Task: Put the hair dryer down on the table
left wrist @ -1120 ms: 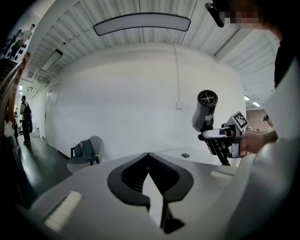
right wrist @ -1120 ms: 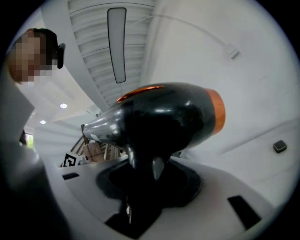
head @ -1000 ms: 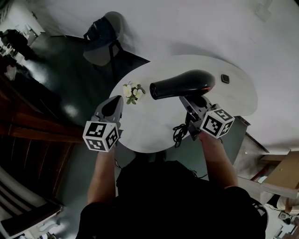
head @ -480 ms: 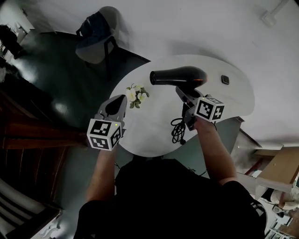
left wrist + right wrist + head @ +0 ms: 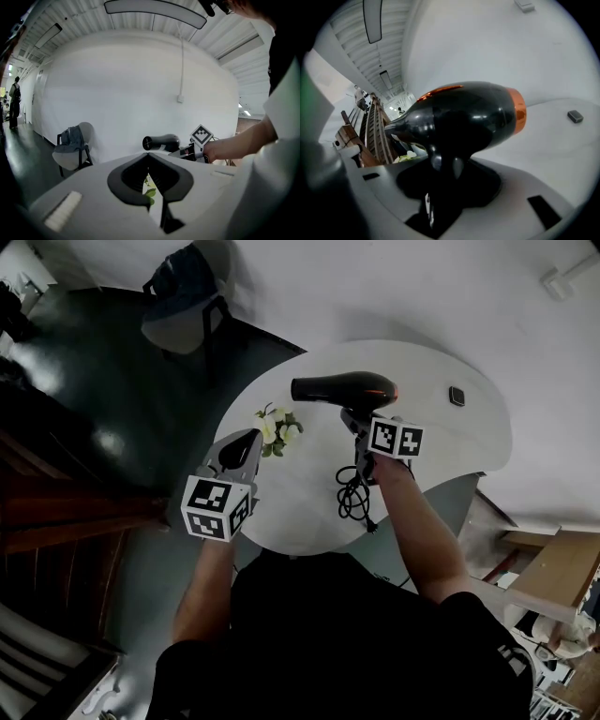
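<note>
A black hair dryer [image 5: 342, 390] with an orange band hangs over the white table [image 5: 450, 442], its barrel pointing left. My right gripper [image 5: 360, 424] is shut on its handle from below. In the right gripper view the dryer [image 5: 464, 119] fills the middle and its handle runs down between the jaws of that gripper [image 5: 443, 180]. Its black cord [image 5: 352, 495] lies coiled near the table's front edge. My left gripper [image 5: 250, 436] hovers over the table's left side, its tips meeting with nothing in them [image 5: 148, 154]. Whether the dryer touches the table I cannot tell.
A small bunch of white flowers [image 5: 275, 427] stands on the table between the two grippers. A small dark object [image 5: 457, 396] lies at the table's right. A chair with a blue jacket [image 5: 183, 301] stands beyond the table on the dark floor.
My right gripper has carried the dryer down and further out over the table, turning as it went. The cord has settled onto the tabletop. My left gripper has sunk slightly.
</note>
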